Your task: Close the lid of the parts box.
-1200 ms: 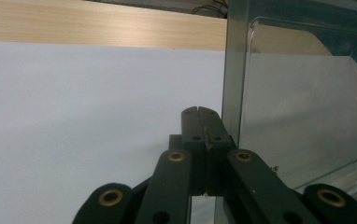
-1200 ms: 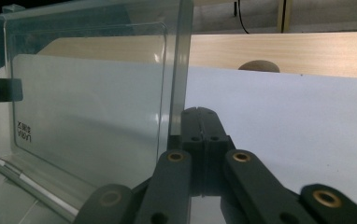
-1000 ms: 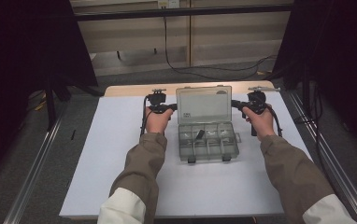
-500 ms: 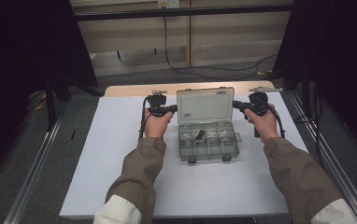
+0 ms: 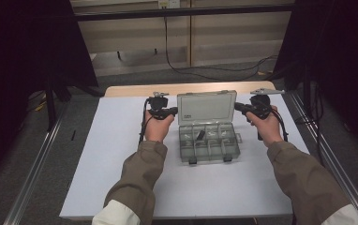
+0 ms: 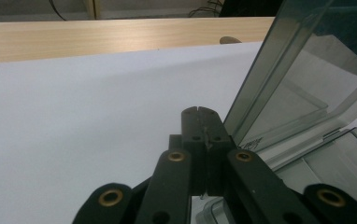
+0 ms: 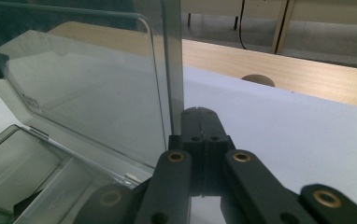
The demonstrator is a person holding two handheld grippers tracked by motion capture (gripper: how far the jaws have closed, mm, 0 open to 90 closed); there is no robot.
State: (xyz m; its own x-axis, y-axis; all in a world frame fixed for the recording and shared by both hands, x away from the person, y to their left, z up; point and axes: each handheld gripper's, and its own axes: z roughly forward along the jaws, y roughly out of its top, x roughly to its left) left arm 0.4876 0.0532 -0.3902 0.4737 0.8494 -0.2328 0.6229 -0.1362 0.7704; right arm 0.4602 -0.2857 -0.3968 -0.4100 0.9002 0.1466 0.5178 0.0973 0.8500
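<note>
Both grippers, left gripper (image 5: 173, 111) and right gripper (image 5: 238, 107), closed and empty, flank the box's (image 5: 208, 143) raised lid (image 5: 207, 107); contents untouched.

Illumination dim and even; dark periphery in the high view. Gripper views: soft focus below the jaws, faint lid (image 7: 88, 84) reflections.
</note>
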